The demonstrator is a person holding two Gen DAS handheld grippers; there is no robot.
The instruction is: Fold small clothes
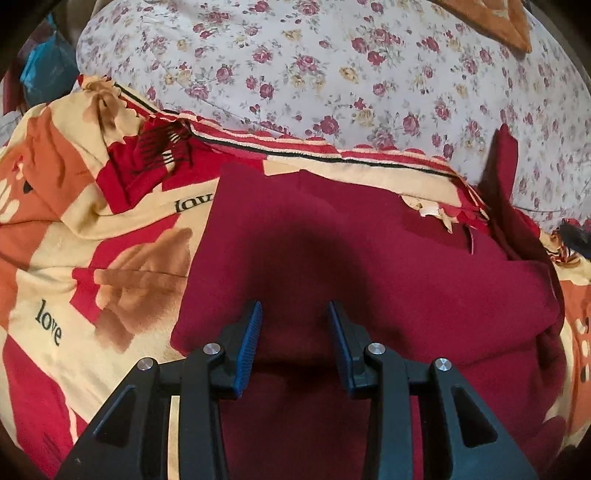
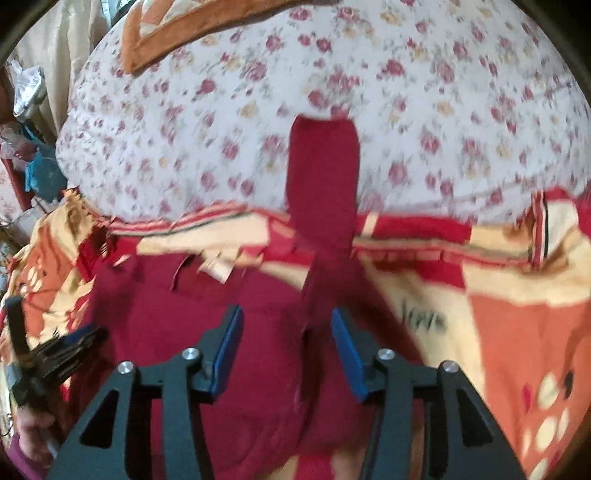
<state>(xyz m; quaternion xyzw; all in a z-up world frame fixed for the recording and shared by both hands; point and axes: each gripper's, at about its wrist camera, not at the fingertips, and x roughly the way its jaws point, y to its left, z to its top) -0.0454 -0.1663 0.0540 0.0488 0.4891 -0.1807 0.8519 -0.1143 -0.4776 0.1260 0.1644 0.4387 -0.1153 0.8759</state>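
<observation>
While the maroon garment [image 1: 369, 258] lies spread on the red-and-cream "love" blanket [image 1: 74, 295], one long strip of it, a sleeve [image 2: 323, 177] by the look of it, reaches up onto the rose-print quilt [image 2: 184, 129] beyond the blanket's edge. A cream label [image 2: 218, 271] shows near its neckline. The left gripper [image 1: 295, 334] hovers over the body of the garment with its blue pads [image 1: 249, 343] set wide and nothing between them. The right gripper [image 2: 286, 343] is likewise wide and empty, poised just below the root of the sleeve; that view is blurred, so whether it touches the cloth I cannot tell.

The step in hand seems to be bringing the sleeve in across the body. To do it well, I would pinch the sleeve near its far end, lift only enough to clear the nap, and lay it flat across the chest while the left gripper pins the body so it does not drag.

Counted: one maroon garment, one sleeve plainly seen, one label, one blanket, one quilt, one orange-edged cloth [image 2: 207, 26] at the far end, two grippers.
</observation>
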